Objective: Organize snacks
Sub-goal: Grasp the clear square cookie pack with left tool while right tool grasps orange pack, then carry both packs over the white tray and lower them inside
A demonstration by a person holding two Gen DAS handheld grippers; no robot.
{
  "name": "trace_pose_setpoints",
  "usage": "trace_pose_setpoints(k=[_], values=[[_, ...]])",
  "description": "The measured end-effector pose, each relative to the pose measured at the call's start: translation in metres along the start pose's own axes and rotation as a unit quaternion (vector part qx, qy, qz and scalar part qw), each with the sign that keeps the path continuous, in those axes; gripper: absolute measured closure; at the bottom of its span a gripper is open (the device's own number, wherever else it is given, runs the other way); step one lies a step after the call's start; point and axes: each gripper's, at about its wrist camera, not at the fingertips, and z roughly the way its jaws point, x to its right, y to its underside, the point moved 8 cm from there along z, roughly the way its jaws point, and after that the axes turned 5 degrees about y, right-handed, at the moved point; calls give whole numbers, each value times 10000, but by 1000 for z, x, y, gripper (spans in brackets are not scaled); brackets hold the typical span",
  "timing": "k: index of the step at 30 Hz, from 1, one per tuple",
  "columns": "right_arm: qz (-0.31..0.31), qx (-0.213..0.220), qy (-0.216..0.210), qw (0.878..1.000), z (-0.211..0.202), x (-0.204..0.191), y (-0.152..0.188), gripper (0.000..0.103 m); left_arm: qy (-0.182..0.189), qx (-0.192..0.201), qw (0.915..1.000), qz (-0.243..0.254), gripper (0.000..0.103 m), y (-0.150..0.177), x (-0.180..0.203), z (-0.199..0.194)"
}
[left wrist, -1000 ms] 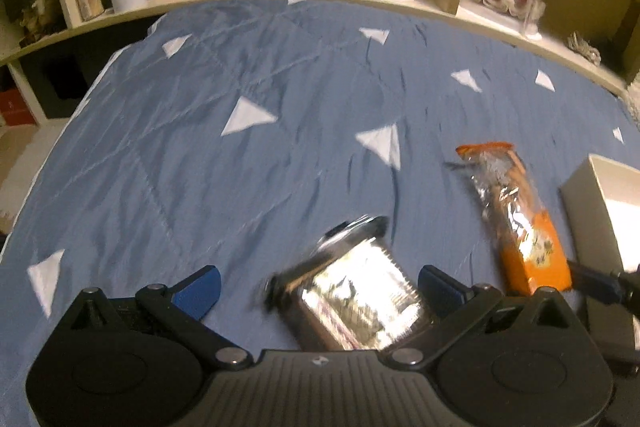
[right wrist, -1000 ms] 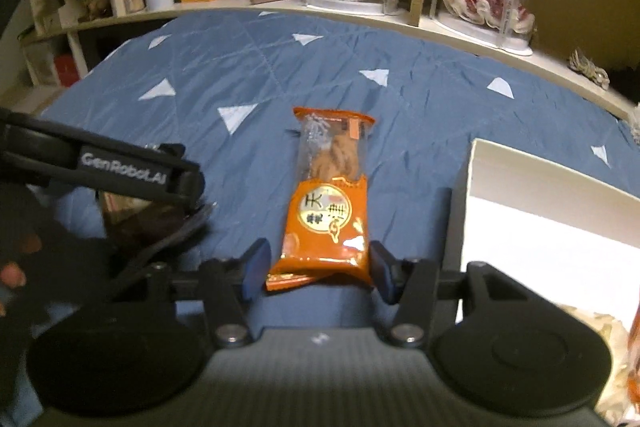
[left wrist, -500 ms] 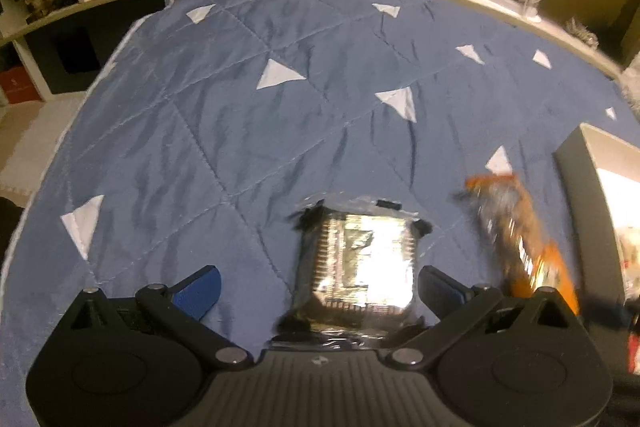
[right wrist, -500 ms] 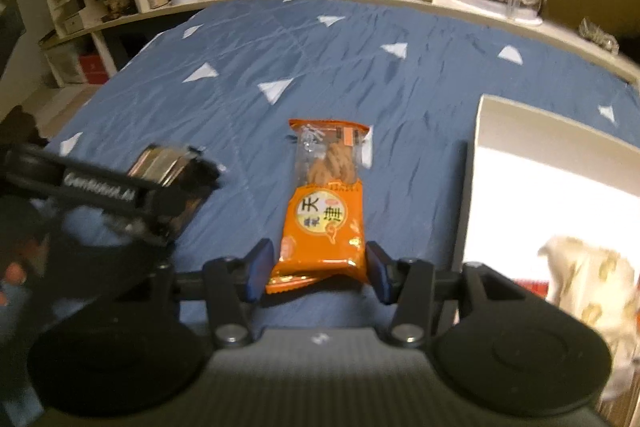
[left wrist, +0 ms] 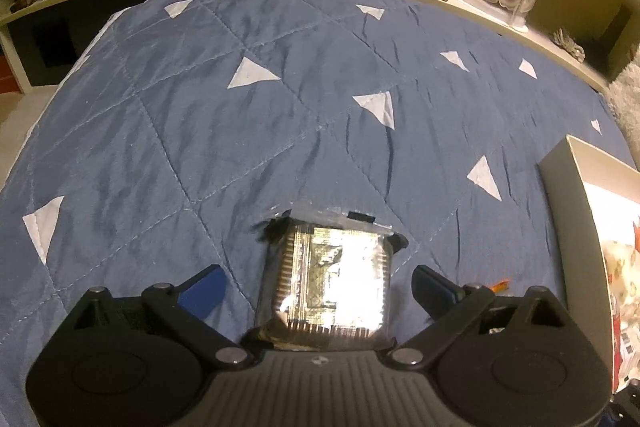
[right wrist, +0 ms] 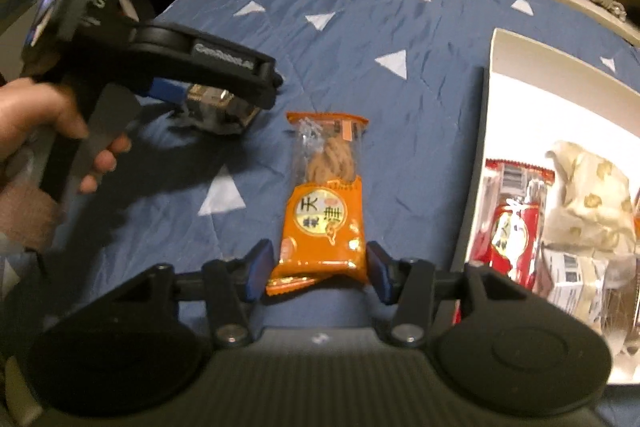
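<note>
Left tongs [left wrist: 316, 285] spread wide, blue pads clear on both sides of a square clear-wrapped packet with gold foil contents [left wrist: 330, 285]; jaws have just been closing slightly, nothing clamped. Packet lies flat on the blue quilted bedspread with white triangles [left wrist: 240, 131], at 12 o'clock from the left tongs and already in the gap.

Right tongs [right wrist: 318, 269] have just been opening. Their pads flank the bottom end of the long orange snack pouch with a clear window showing a twisted pastry [right wrist: 326, 203] with a sliver of gap each side, so released, not clamped. Pouch lies on the bedspread, long axis running 6 to 12 straight out from the right tongs, near end between the pads.

White open box [right wrist: 520, 75] sits at 3 o'clock of the pouch, its left wall just beside it. It already holds a red packet [right wrist: 514, 219], a cream-and-gold wrapped item [right wrist: 588, 195] and a white carton [right wrist: 576, 271].

Key relation: the box is on the right side, nearer the right hand; the pouch is parallel to the box wall, so a sideways shift to 3 o'clock should land it inside. The foil packet is further from the box, at 10 o'clock of the pouch under the left tool held by a person's hand [right wrist: 52, 131]. Judgement: the left closes on the packet next, then a longer carry to the right.
</note>
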Motion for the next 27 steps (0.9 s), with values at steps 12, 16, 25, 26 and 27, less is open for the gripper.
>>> trace_pose_setpoints(k=[12,16,25,26,27], values=[[-109,-41,179,9998,38,-1,-10,45,-269,20,9996,-20,27,-2,-3,1],[-241,-12,217,9995,39,-5,-10,53,-186,60,9998,12,40,-2,3,-3],[-254,169,154,9994,29,-6,-12,56,167,231,9995,-142,41,0,9,-30],[-226,217,137,9994,26,-6,-14,56,192,275,9993,-156,41,-1,10,-35],[-199,269,100,9994,20,-4,-14,56,226,332,9991,-168,41,-3,11,-41]])
